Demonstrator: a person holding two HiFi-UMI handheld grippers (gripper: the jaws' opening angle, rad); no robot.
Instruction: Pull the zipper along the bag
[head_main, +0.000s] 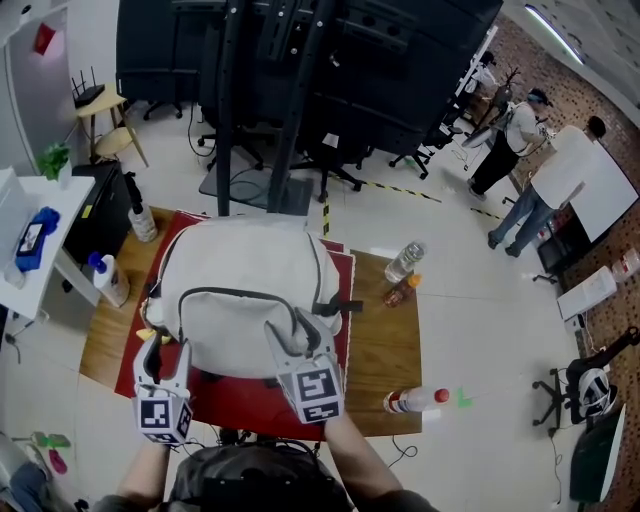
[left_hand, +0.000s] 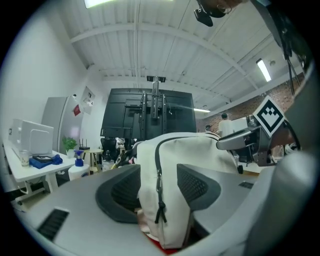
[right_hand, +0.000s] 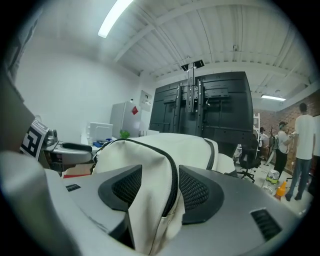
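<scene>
A white backpack with a dark zipper lies on a red mat on the wooden table. My left gripper is at the bag's near left corner. In the left gripper view my left gripper stands open with the corner between its jaws, and the black zipper pull hangs there. My right gripper is at the near right part of the bag. It is also open, with a fold of fabric and the zipper between its jaws.
A clear bottle and a small orange bottle stand right of the bag. A red-capped bottle lies at the table's front right edge. A spray bottle and a white side table are at the left. People stand far right.
</scene>
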